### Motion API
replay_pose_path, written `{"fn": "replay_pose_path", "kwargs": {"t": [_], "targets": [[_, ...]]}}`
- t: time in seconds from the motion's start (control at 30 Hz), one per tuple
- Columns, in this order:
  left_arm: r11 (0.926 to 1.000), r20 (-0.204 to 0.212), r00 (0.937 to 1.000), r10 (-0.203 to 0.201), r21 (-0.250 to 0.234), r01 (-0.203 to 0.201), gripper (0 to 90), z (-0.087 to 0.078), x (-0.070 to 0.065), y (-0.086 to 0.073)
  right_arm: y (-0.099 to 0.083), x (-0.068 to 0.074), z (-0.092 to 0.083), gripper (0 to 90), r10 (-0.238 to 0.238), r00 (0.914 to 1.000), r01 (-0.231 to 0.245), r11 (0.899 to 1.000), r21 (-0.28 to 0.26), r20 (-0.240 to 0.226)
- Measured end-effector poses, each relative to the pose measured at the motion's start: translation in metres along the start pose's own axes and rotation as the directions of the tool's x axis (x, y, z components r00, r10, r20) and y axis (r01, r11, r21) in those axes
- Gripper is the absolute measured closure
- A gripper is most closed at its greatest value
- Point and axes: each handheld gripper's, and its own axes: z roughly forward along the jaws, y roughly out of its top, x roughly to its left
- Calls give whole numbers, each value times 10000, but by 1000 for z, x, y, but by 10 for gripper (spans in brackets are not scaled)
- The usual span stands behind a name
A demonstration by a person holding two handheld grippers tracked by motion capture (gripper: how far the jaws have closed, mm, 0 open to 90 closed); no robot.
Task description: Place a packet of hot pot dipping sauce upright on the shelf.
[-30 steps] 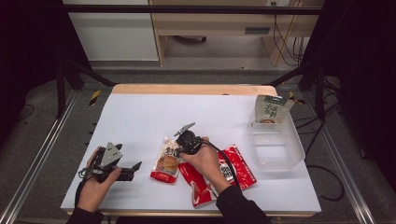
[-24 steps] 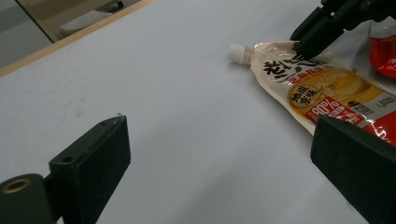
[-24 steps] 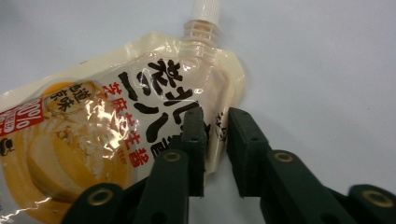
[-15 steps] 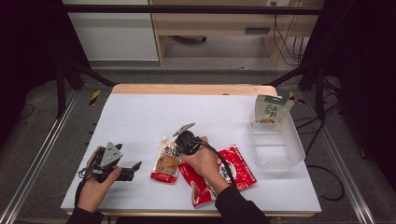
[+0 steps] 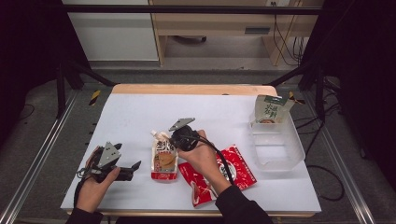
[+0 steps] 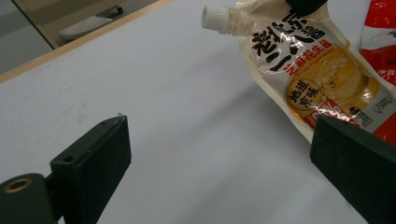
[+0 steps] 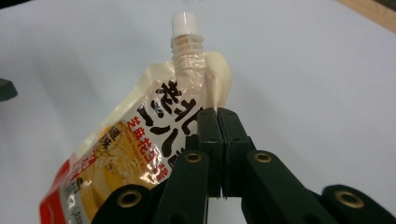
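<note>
Right claw clamped on the soft, floppy sauce pouch near its spout at frame centre above the table; left claw released; grip top seam, not belly.

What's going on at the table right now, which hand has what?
The right tongs are shut on the upper edge of the spouted sauce pouch, just below its white cap, with the pouch's top tipped up off the white table. The left tongs hang open over bare table beside the pouch, gripping nothing. Two red packets lie under the right forearm, and a clear bin with a green-and-white carton propped at its far end sits to the right.
</note>
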Motion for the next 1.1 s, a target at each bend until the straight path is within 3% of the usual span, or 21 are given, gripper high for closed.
{"fn": "replay_pose_path", "kwargs": {"t": [0.3,0.47,0.73,0.93,1.1], "targets": [[9987,485,9988,107,-501,-83,56,-6,-4,19,12,15,-24,900,-793,9964,776,9956,-519,-315],[9985,848,9958,355,-448,-318,78,-4,-3,34,18,24,-34,900,-1197,9919,1160,9900,-806,-423],[9966,1268,9887,803,-302,-771,169,5,3,51,21,32,-43,900,-1763,9824,1692,9799,-1058,-614],[9971,1782,9811,751,-240,-720,299,10,6,58,22,34,-45,900,-1997,9774,1919,9757,-1058,-696],[9976,2095,9755,675,-293,-628,307,14,9,65,25,35,-47,900,-2145,9739,2062,9728,-1059,-739]]}}
